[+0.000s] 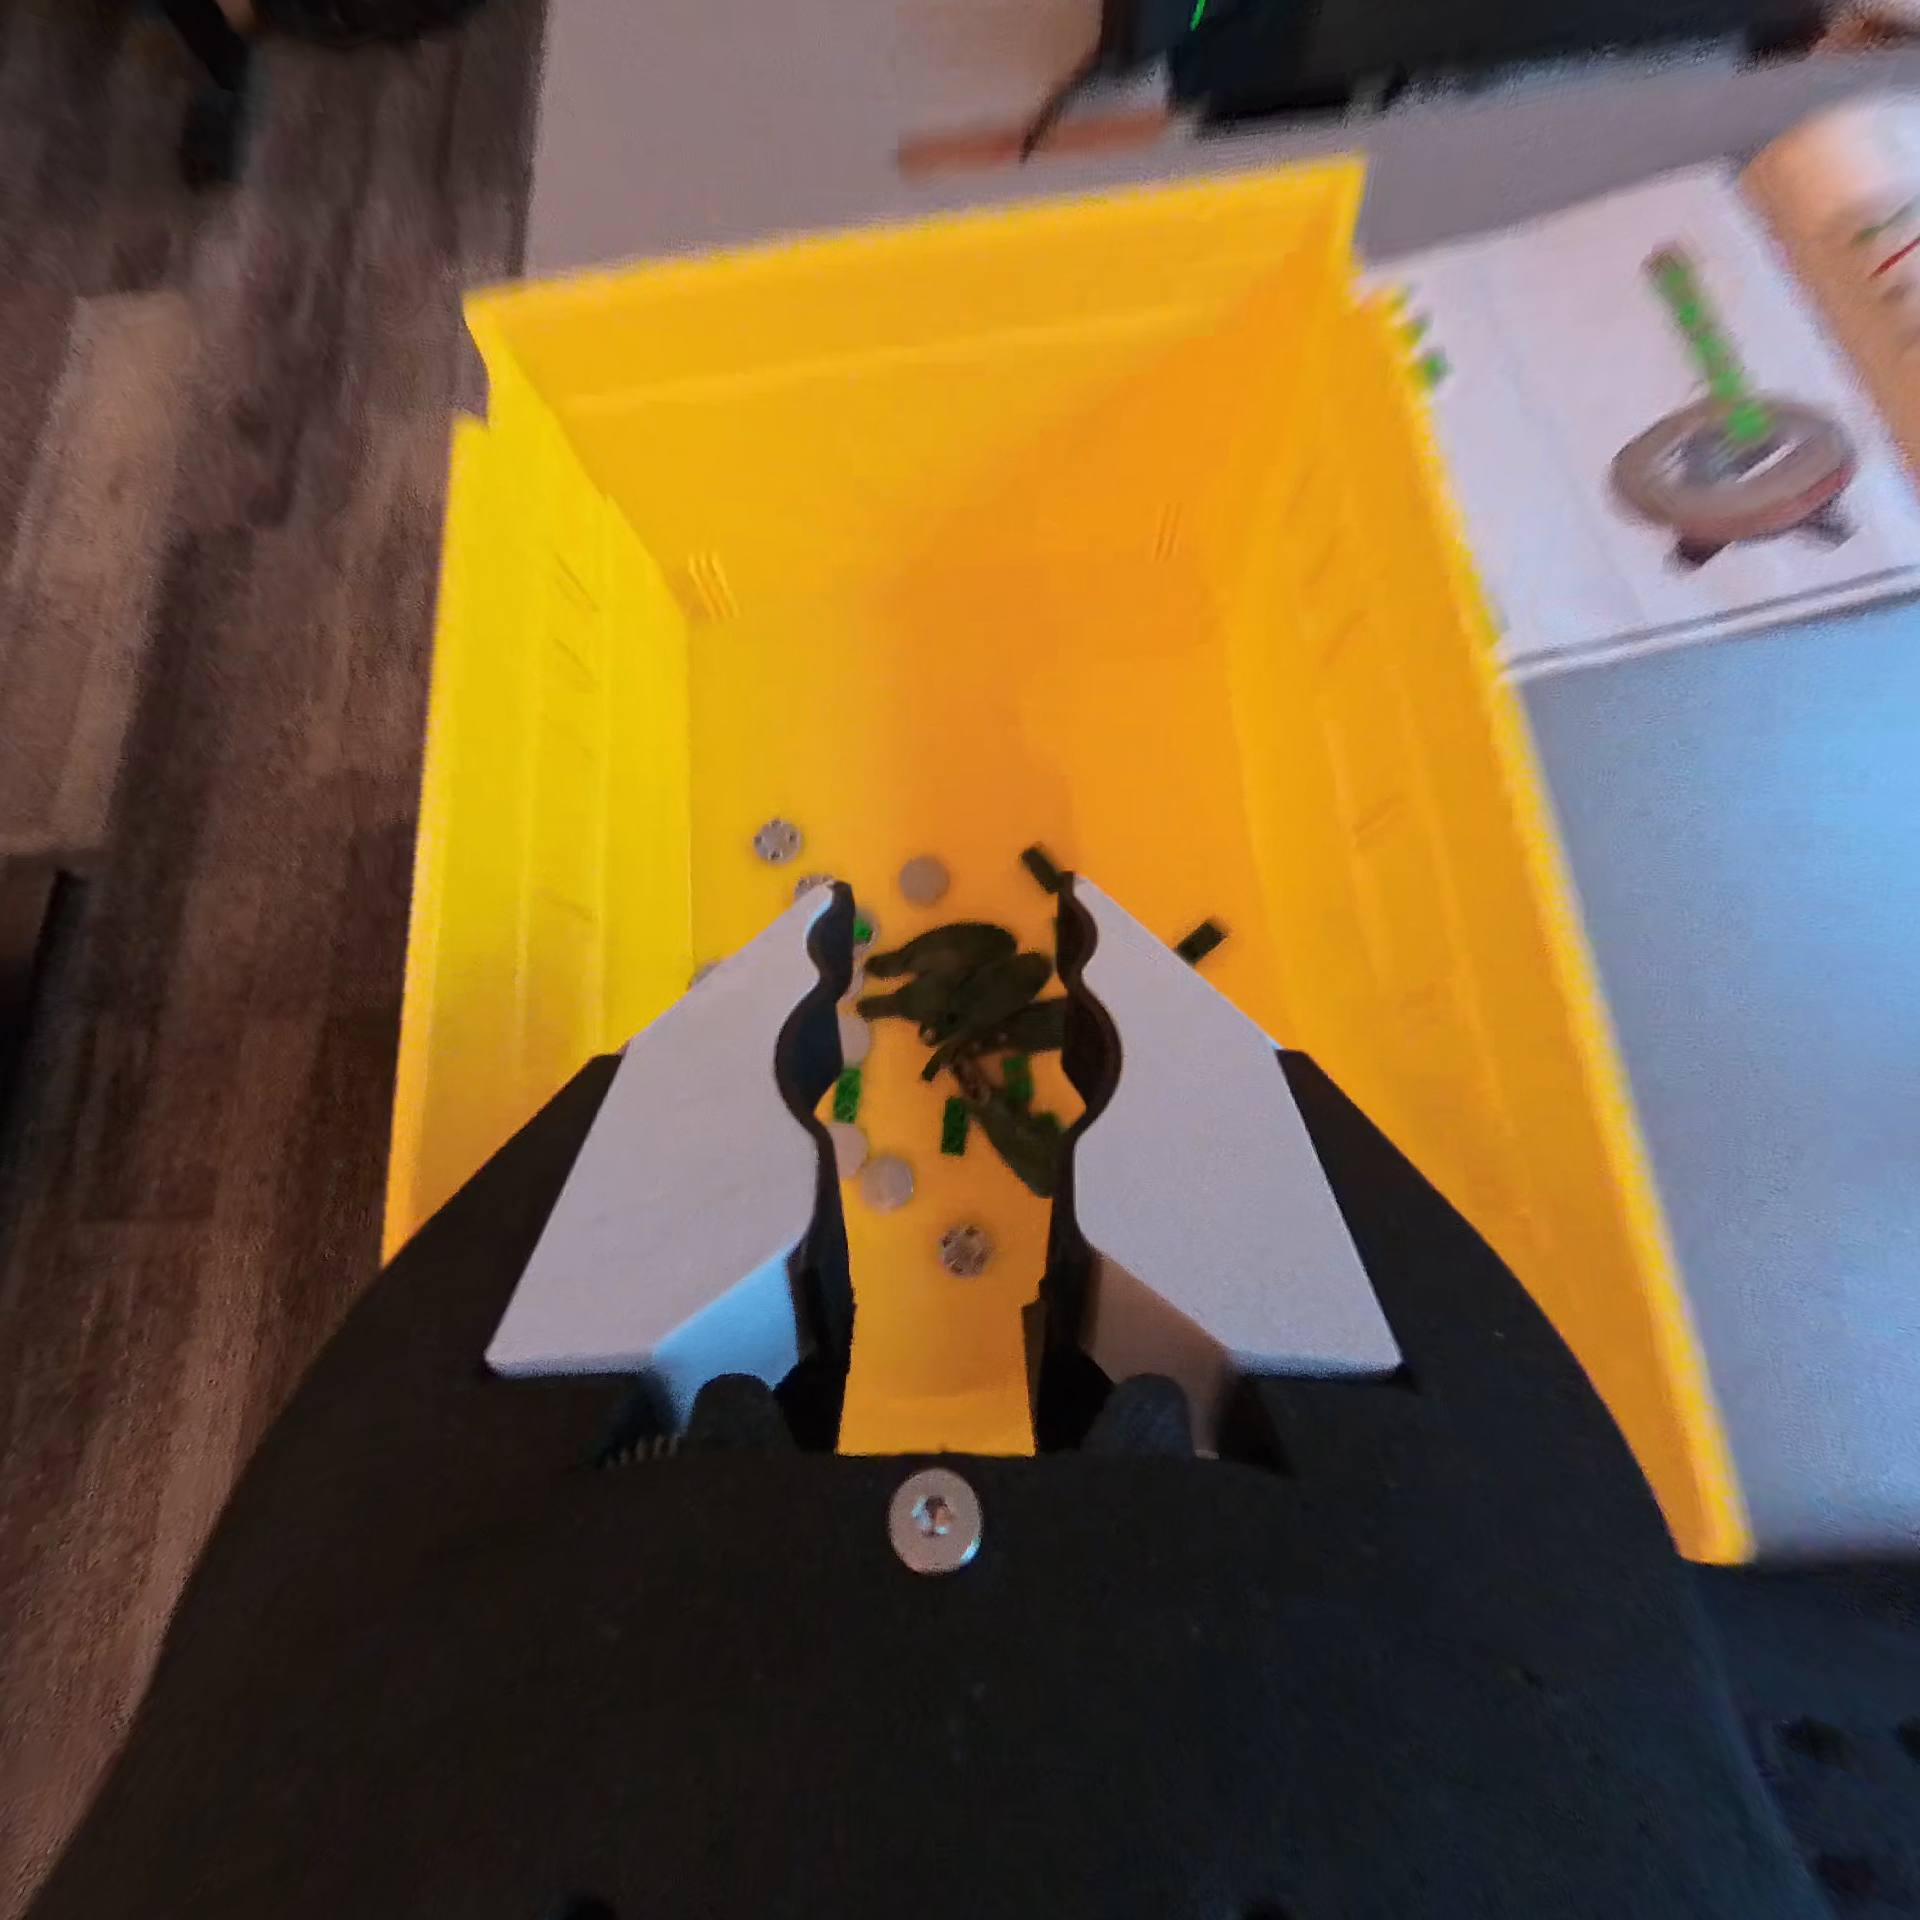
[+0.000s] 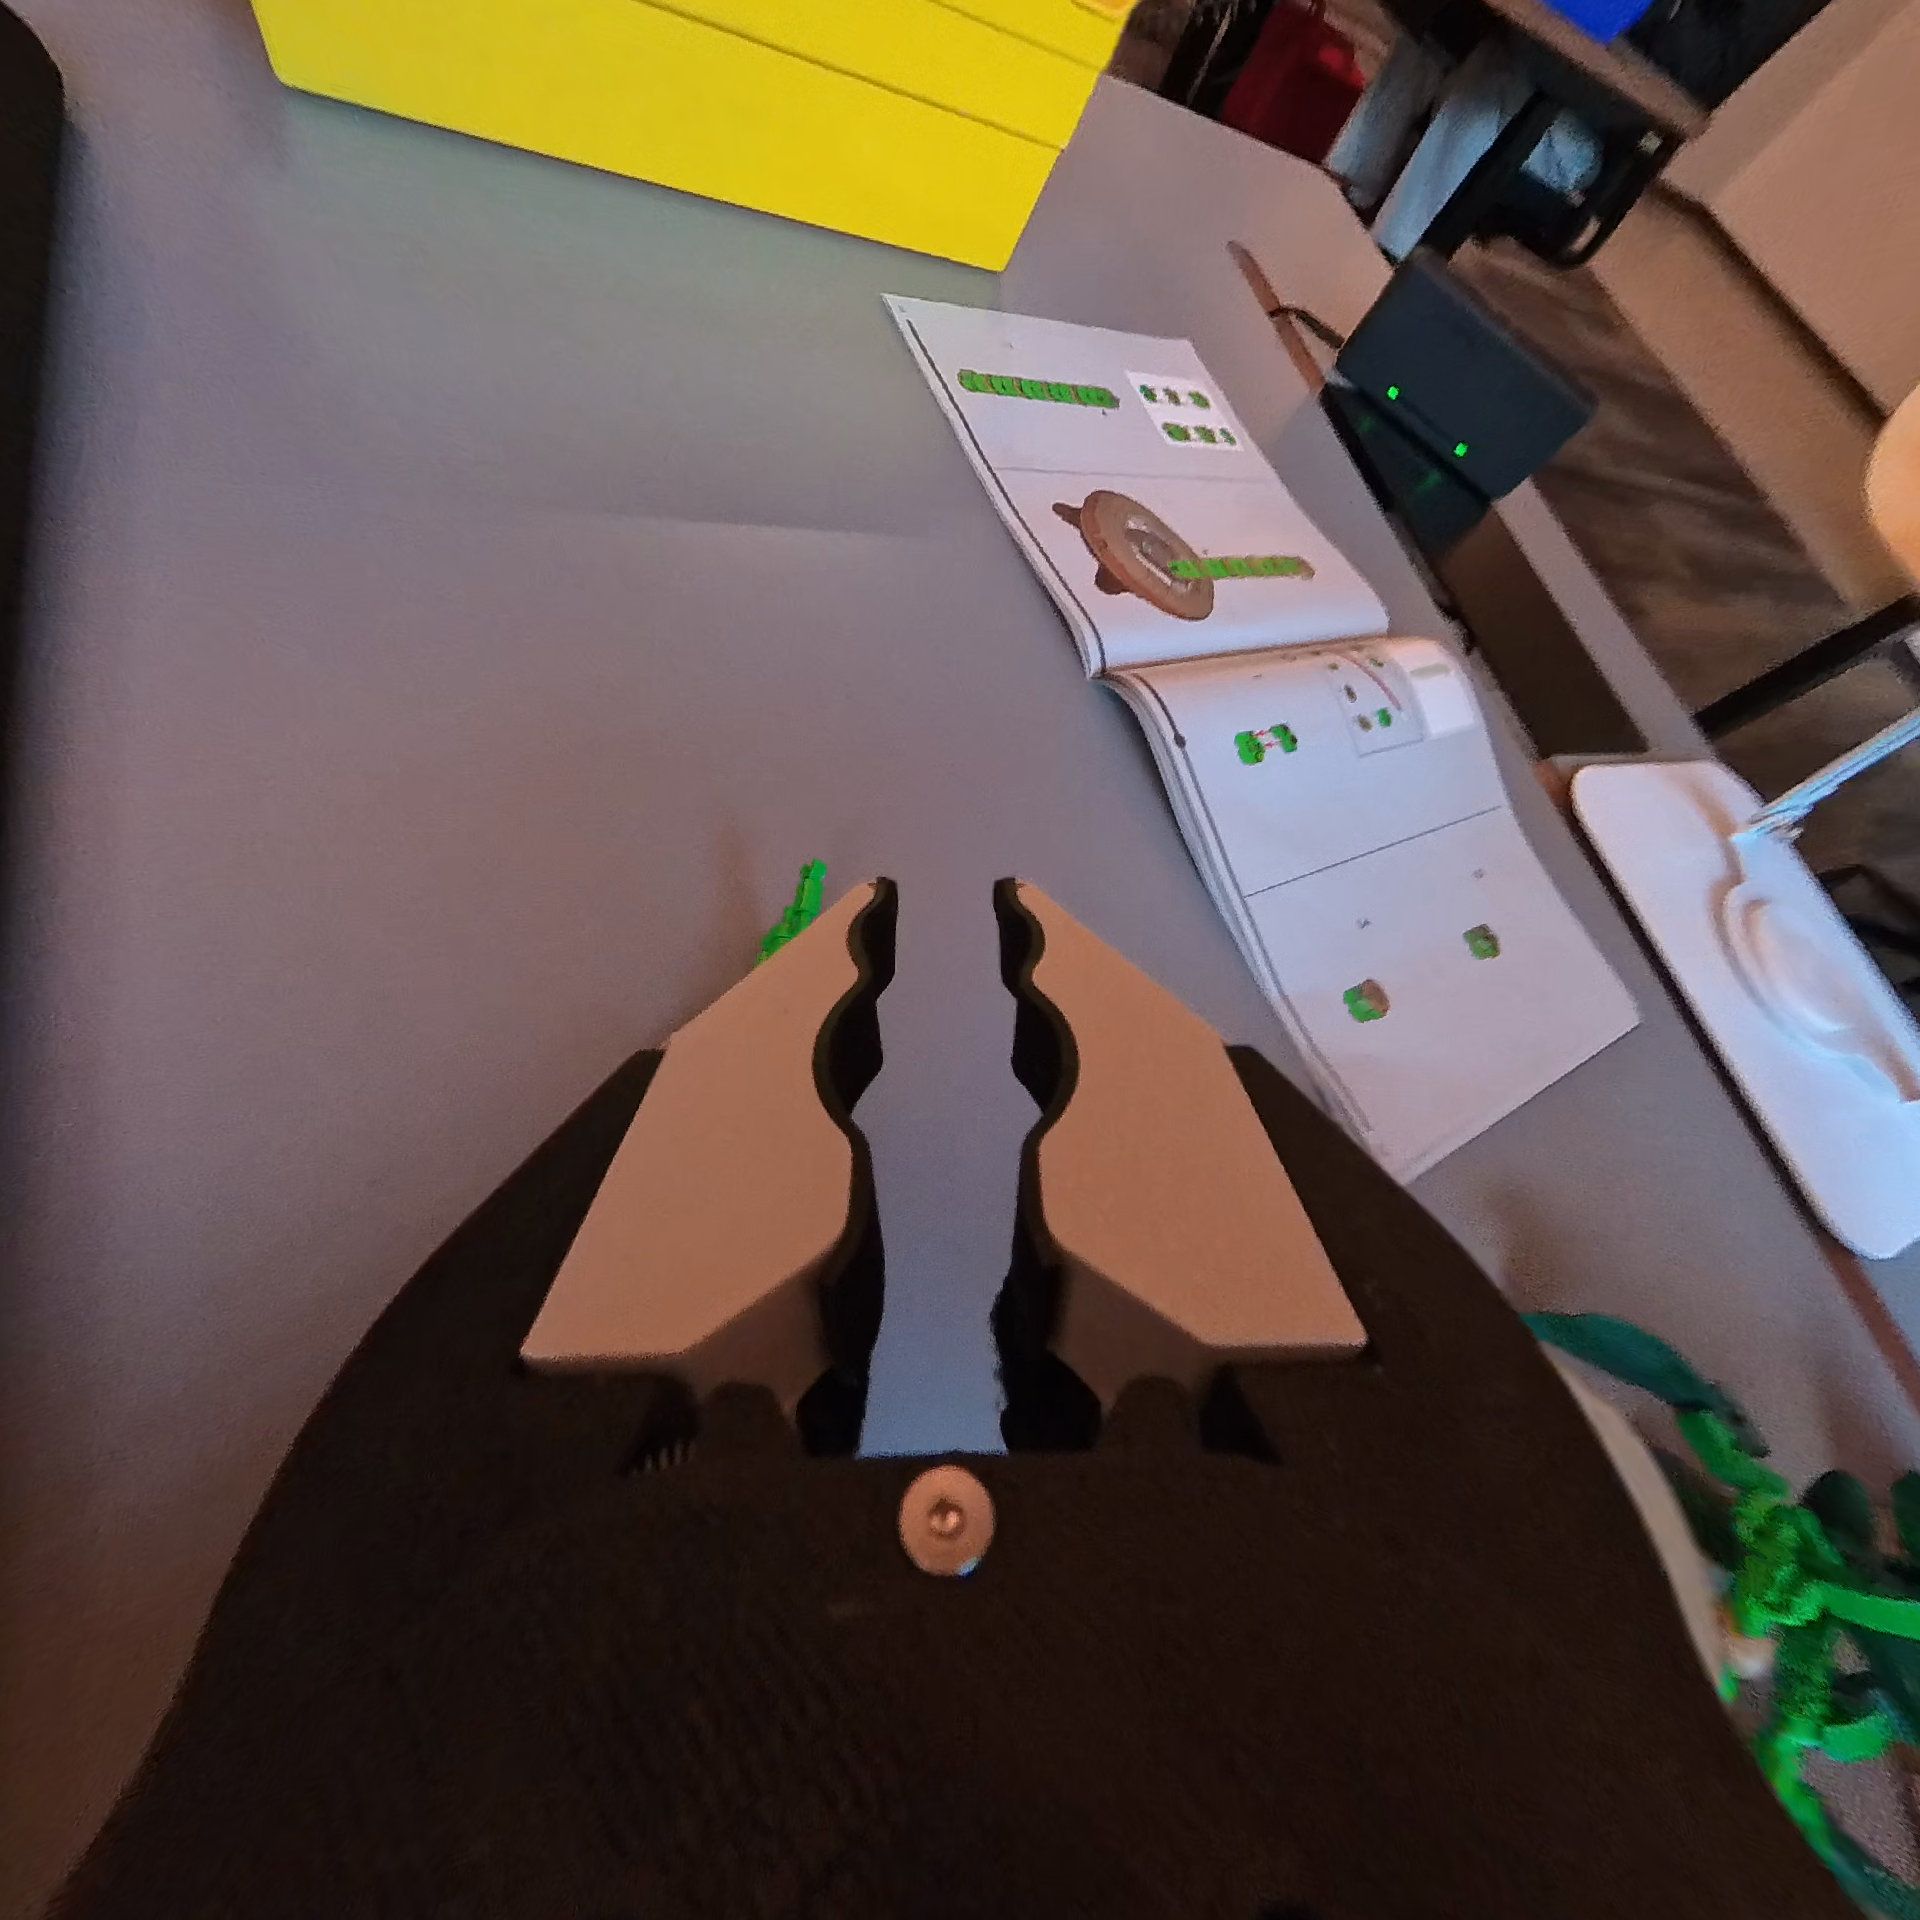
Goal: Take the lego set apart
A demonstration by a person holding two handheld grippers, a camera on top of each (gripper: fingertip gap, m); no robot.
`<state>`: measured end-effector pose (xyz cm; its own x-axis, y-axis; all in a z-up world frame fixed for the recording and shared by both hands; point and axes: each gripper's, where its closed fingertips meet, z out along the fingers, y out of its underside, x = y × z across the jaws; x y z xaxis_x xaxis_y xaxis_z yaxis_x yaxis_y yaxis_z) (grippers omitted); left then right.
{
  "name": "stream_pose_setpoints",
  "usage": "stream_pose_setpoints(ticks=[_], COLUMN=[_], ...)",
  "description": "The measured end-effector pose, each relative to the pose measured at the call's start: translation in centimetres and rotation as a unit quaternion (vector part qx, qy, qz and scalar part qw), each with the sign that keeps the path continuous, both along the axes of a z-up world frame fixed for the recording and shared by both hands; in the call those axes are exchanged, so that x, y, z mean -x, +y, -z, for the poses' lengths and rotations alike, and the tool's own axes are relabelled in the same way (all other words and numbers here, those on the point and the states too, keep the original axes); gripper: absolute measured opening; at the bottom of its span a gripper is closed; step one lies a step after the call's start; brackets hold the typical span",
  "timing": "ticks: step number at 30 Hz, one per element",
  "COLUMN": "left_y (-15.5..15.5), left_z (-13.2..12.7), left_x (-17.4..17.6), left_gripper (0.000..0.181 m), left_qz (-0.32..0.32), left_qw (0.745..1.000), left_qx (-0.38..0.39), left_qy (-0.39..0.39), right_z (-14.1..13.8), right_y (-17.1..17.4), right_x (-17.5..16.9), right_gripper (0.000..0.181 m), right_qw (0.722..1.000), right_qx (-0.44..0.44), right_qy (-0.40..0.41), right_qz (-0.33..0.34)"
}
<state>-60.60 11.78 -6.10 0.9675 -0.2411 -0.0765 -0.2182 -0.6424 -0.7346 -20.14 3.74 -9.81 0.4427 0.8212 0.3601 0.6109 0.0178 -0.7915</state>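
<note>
Left gripper (image 1: 951,899): hangs over the open top of the bin, pointing down into it; fingers released with a clear gap between them, nothing held.
Bin (image 1: 935,343): yellow plastic, deep, straight walls; stands on the table at its left edge, with the floor showing to its left. In the right wrist view it sits at the far left of the table.
Loose pieces (image 1: 961,1003): on the bin bottom, a heap of dark green leaf-like lego parts in the middle, seen through the gap between the fingers.
Round pieces (image 1: 923,879): several small grey discs scattered around the heap, some studded, some plain.
Bright green bits (image 1: 953,1125): a few small ones lie among the heap.
Right gripper (image 2: 943,896): low over bare table, pointing away toward the far side; fingers released, a narrow gap between them, nothing held.
Green piece (image 2: 798,906): small bright green lego part on the table, just left of the left fingertip, partly hidden behind it.
Lego plant (image 2: 1803,1600): green stems and leaves at the near right corner of the right wrist view, blurred and cut by the frame edge.
Booklet (image 2: 1351,831): open, flat on the table to the right of the gripper, pages with drawings of green parts and a brown round base.
Table (image 2: 468,623): plain grey.
White tray (image 2: 1766,997): at the right edge, beyond the booklet.
Black device (image 2: 1455,384): far right, with small green lights.
</note>
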Motion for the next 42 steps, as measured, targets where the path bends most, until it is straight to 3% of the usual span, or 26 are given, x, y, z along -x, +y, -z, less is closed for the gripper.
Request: stream_pose_setpoints(ticks=[3, 6, 11, 15, 22, 26, 35, 38, 42], left_y=[-1.1, -3.4, -6.7, -8.6, -9.3, -10.3, -10.3, -10.6, -11.2], left_z=[-4.7, -6.9, -3.8, -0.4, 5.3, 5.7, 6.3, 6.3, 6.6], left_x=[-6.3, -16.4, -31.5, -37.6, -38.4, -38.0, -37.8, -37.5, -37.7], left_gripper=[0.034, 0.034, 0.029, 0.024, 0.019, 0.003, 0.000, 0.009, 0.005], left_qz=[0.068, 0.194, 0.381, 0.518, 0.593, 0.620, 0.635, 0.636, 0.644], left_qw=[0.992, 0.964, 0.892, 0.820, 0.783, 0.759, 0.760, 0.758, 0.750], left_qx=[-0.098, -0.145, -0.035, 0.007, 0.055, 0.057, 0.015, 0.026, 0.040], left_qy=[-0.048, -0.114, -0.239, -0.245, -0.182, -0.191, -0.140, -0.144, -0.146], right_z=[0.6, 1.5, 2.8, 3.5, 4.6, 4.1, 3.4, 3.4, 2.8], right_y=[-0.1, -0.3, -1.5, -1.8, -1.5, -1.8, -2.6, -2.6, -2.7], right_x=[0.0, -0.1, 0.8, 1.6, 2.0, 2.3, 3.0, 3.1, 3.3], right_gripper=[0.022, 0.022, 0.022, 0.017, 0.004, 0.001, 0.001, 0.001, 0.001], right_qw=[0.998, 0.994, 0.982, 0.972, 0.973, 0.975, 0.972, 0.972, 0.970], right_qx=[0.059, 0.105, 0.185, 0.227, 0.228, 0.218, 0.219, 0.218, 0.219], right_qy=[0.022, 0.024, 0.040, 0.065, 0.039, 0.041, 0.058, 0.059, 0.075], right_qz=[0.008, 0.013, -0.002, -0.007, -0.011, -0.031, -0.067, -0.070, -0.076])
